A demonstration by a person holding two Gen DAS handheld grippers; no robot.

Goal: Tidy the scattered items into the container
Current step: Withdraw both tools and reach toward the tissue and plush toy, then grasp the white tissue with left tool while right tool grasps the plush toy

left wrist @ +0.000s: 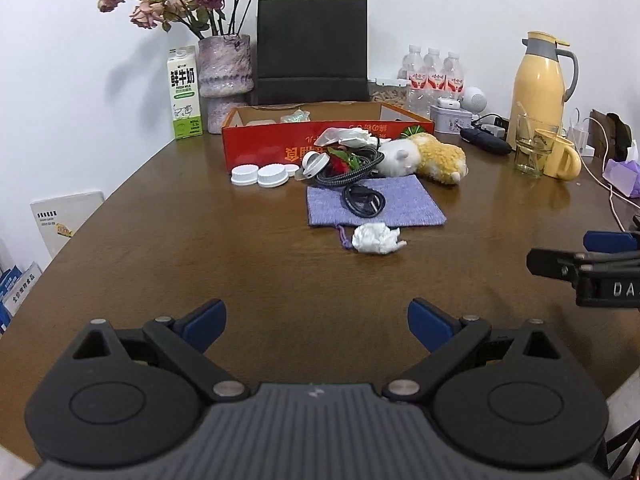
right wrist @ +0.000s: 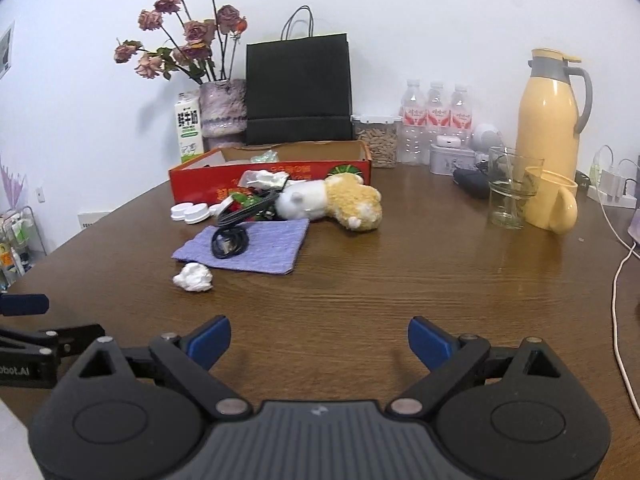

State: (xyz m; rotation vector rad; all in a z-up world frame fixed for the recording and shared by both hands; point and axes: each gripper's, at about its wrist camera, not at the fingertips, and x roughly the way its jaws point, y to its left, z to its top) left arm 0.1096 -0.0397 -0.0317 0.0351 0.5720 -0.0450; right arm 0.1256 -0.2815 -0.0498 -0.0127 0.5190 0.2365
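White wall (left wrist: 440, 8), brown wooden table (left wrist: 200, 248)

Brown wood table (left wrist: 200, 248); on it red box (left wrist: 256, 146), purple cloth (left wrist: 416, 204), tissue wad (left wrist: 376, 239), plush toy (left wrist: 436, 156).

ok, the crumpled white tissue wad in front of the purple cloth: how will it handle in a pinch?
The crumpled tissue wad looks light and soft, so it probably compresses between the jaws. Its creased surface should grip rather than slip. A nudge would likely slide it across the smooth wooden table.

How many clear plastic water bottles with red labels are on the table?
3. They stand in a row against the back wall: left bottle, middle bottle, right bottle, between the black paper bag and the yellow thermos jug. More may be hidden behind.
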